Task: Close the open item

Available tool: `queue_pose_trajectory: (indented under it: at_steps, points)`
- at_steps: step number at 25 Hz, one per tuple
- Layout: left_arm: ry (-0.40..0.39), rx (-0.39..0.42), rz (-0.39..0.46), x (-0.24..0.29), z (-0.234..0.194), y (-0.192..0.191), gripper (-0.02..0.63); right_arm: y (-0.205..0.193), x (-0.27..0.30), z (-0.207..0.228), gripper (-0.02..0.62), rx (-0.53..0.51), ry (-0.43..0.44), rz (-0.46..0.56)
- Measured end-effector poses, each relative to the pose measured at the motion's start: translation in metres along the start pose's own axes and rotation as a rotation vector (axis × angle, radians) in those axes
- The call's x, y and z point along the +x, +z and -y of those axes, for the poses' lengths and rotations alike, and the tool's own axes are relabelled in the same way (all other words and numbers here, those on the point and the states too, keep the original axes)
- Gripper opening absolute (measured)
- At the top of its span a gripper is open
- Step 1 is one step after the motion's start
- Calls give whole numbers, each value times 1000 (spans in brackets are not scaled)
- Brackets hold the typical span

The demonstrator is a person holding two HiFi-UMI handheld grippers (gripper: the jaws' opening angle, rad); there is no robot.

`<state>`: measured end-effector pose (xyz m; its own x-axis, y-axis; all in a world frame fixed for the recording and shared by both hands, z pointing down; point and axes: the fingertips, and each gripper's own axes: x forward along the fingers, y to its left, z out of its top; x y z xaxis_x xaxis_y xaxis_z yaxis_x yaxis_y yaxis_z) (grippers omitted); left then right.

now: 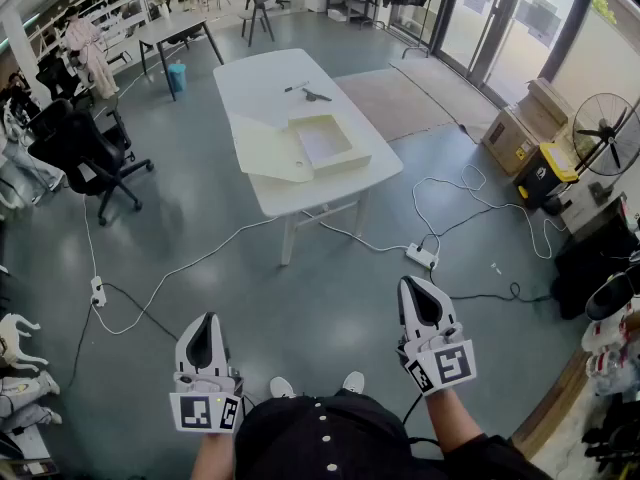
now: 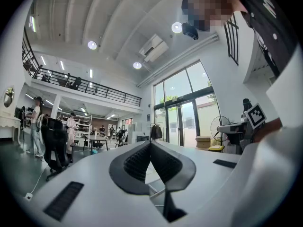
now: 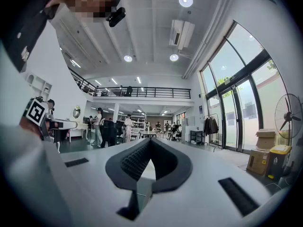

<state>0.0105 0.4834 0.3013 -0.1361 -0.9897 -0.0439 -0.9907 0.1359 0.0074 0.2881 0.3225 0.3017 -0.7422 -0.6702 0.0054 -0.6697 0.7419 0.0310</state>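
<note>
An open cream box lies on the white table well ahead of me, its lid folded flat to the left. Both grippers hang near my body, far short of the table. My left gripper is shut, tips touching, nothing between them; it shows the same way in the left gripper view. My right gripper is also shut and empty, its tips meeting in the right gripper view. Both point level toward the room.
Small dark tools lie on the table's far part. Cables and a power strip cross the floor between me and the table. A black office chair stands left, a fan and cardboard boxes right.
</note>
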Motion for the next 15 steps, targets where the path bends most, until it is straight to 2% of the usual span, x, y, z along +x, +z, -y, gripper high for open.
queue_pose_trajectory:
  at_steps: [8,12,15]
  points:
    - [-11,-8,3,0,-11,3,17,4,7,-12,26,2,-7,-2]
    - [-21,-12,8,-1,-26,5,17,15,10,-20,26,79,-12,70]
    - [-37,-5,14,-6,-37,7,17,17,8,-26,28,84,-48,95]
